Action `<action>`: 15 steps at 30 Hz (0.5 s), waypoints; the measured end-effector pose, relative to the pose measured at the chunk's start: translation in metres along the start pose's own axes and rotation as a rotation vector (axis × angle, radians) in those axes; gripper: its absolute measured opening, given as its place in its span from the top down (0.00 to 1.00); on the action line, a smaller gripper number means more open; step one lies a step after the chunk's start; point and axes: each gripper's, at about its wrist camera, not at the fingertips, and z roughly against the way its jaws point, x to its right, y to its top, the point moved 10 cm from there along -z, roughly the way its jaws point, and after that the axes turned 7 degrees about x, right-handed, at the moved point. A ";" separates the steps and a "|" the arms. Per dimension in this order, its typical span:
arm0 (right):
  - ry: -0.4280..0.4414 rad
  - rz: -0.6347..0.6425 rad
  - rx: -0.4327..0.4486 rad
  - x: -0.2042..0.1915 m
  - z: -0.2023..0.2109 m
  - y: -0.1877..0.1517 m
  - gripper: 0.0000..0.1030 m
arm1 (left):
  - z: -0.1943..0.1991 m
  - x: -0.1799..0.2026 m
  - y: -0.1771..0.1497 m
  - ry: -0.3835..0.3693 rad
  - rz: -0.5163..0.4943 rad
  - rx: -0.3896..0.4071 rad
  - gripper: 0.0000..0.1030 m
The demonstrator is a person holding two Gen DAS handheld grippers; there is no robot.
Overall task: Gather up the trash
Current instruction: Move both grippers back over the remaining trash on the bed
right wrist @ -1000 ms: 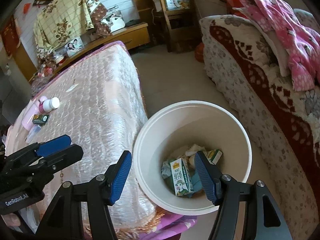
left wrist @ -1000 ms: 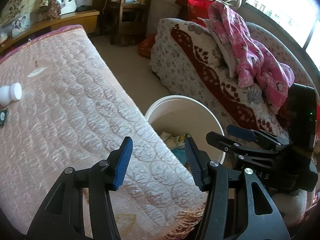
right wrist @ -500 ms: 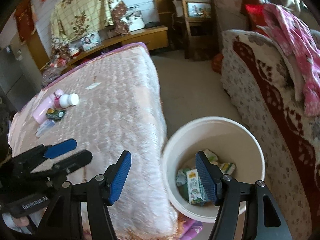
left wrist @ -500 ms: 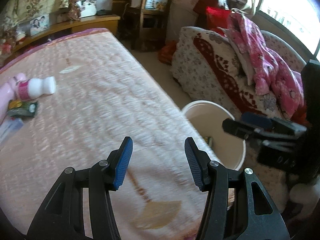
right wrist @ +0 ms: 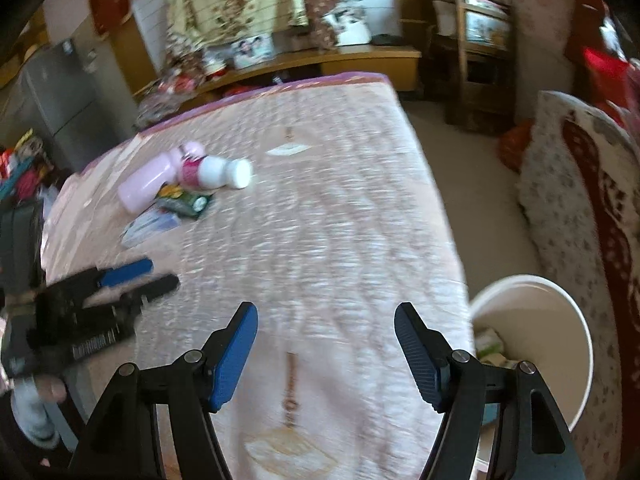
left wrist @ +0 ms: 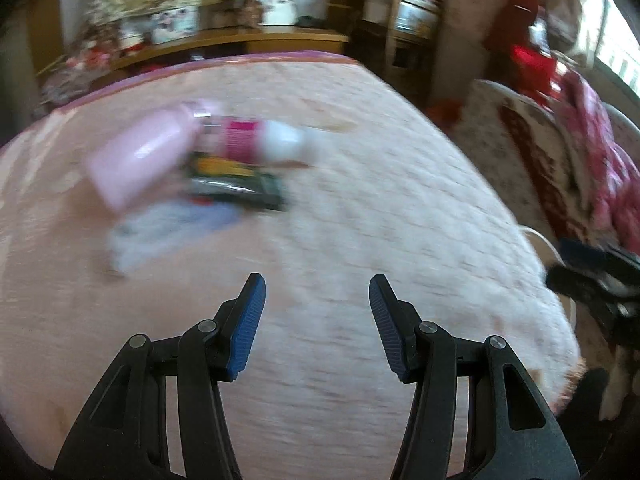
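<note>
On the pink quilted bed (left wrist: 380, 208) (right wrist: 328, 240) lies a cluster of trash: a white bottle with a pink label (left wrist: 264, 146) (right wrist: 212, 170), a pale pink bottle (left wrist: 140, 158) (right wrist: 146, 182), a dark green packet (left wrist: 236, 186) (right wrist: 184, 202) and a clear wrapper (left wrist: 168, 228) (right wrist: 150, 226). My left gripper (left wrist: 316, 300) (right wrist: 132, 276) hovers open and empty over the quilt, short of the cluster. My right gripper (right wrist: 326, 326) (left wrist: 588, 268), empty too, hangs over the bed's near end with its jaws opening. The white bucket (right wrist: 576, 332) with cartons inside stands to its right on the floor.
A sofa with a red-and-white cover (right wrist: 580, 184) and pink clothes (left wrist: 596, 152) runs along the right, with a strip of floor (right wrist: 472, 168) between it and the bed. A wooden shelf (right wrist: 320, 58) and a chair (right wrist: 472, 64) stand beyond the bed. A person's hand holds the left gripper at the left edge.
Both grippers have swung left, away from the bucket and over the bed. The trash cluster has come nearer in both views. The right jaws stand wider than before.
</note>
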 end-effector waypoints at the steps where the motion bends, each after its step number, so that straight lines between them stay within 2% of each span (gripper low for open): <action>1: 0.006 0.010 -0.005 -0.007 -0.004 0.001 0.33 | -0.001 -0.012 0.003 0.020 0.009 0.002 0.49; 3: 0.018 0.020 -0.014 -0.018 -0.011 0.001 0.33 | -0.006 -0.049 0.015 0.083 0.045 0.014 0.49; 7: 0.046 0.035 -0.035 -0.036 -0.025 -0.001 0.33 | -0.017 -0.093 0.034 0.161 0.092 0.033 0.49; 15: 0.072 0.060 -0.064 -0.051 -0.040 -0.004 0.33 | -0.047 -0.121 0.043 0.258 0.050 0.005 0.49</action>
